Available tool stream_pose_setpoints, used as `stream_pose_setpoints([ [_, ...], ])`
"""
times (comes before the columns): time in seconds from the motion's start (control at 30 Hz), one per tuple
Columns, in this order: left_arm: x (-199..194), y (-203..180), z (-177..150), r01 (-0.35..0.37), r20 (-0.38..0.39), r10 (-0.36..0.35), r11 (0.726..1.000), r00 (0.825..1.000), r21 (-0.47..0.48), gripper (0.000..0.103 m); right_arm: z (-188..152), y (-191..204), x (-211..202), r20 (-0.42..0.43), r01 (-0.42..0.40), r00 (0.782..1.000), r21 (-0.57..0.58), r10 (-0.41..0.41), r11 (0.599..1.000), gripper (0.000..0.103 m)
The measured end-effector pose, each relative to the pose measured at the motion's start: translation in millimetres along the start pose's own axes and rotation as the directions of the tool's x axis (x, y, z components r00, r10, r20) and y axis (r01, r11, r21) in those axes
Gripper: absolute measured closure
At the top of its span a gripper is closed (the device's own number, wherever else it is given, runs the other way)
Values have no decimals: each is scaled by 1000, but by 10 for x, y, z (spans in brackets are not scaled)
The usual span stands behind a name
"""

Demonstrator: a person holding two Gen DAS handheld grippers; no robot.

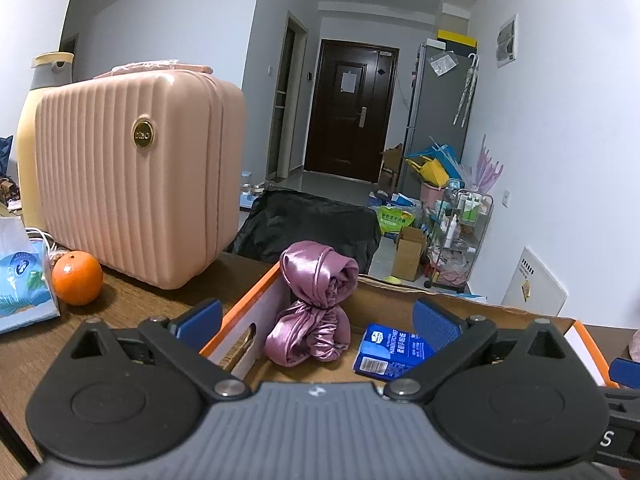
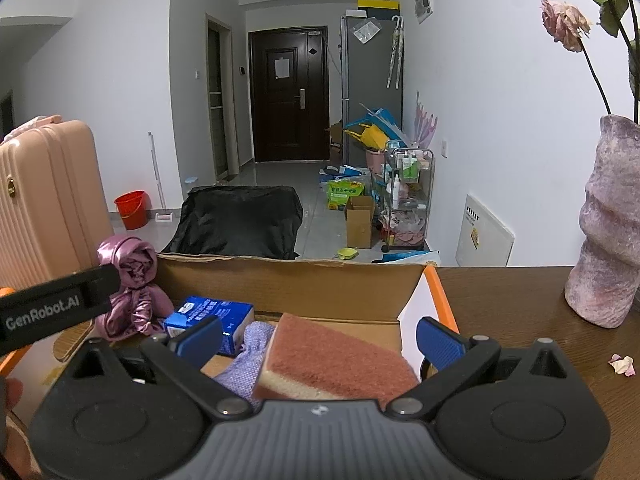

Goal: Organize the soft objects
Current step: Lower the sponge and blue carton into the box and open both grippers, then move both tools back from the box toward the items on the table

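An open cardboard box [image 1: 400, 300] with orange edges sits on the brown table. In its far left corner lies a knotted pink satin cloth [image 1: 316, 304], next to a blue tissue pack [image 1: 394, 350]. My left gripper [image 1: 318, 322] is open and empty just above the box, near the cloth. In the right wrist view the same box [image 2: 288, 284] holds the satin cloth [image 2: 132, 288], the blue pack [image 2: 212, 316], a lilac knit cloth [image 2: 248, 360] and a red-brown sponge [image 2: 332, 360]. My right gripper [image 2: 320, 338] is open, its fingers apart on either side of the sponge.
A pink hard case [image 1: 136, 184] and an orange [image 1: 77, 278] stand left of the box, with a blue paper bag [image 1: 20, 284] at the left edge. A pink vase [image 2: 608, 232] with a dried rose stands on the table at the right. A black-covered object [image 2: 240, 220] stands beyond the table.
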State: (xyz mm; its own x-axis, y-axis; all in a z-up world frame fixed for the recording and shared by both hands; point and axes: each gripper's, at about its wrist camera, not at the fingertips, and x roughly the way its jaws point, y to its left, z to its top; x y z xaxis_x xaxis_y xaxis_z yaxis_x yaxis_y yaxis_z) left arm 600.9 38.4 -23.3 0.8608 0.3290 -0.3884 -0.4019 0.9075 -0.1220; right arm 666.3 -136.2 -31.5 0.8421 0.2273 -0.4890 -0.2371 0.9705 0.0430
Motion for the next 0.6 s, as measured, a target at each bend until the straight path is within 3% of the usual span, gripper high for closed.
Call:
stream_pose_setpoints([
  [0.1,10,8,-1,-2,-5,2,1000,1000,-5,0,-7,-19,-47,16,-4,1000,4,3,1000,6],
  [0.17,11,14,-5,-4,-7,4,1000,1000,-9,0,-4,-27,-84,24,-23,999,5,22,1000,39],
  [0.23,19,24,-3,-5,-8,5,1000,1000,-12,0,-5,-31,-70,8,-40,999,10,40,999,49],
  [0.6,-21,33,-2,5,-13,-5,1000,1000,-24,0,-20,1,-209,44,-20,999,-21,21,1000,47],
])
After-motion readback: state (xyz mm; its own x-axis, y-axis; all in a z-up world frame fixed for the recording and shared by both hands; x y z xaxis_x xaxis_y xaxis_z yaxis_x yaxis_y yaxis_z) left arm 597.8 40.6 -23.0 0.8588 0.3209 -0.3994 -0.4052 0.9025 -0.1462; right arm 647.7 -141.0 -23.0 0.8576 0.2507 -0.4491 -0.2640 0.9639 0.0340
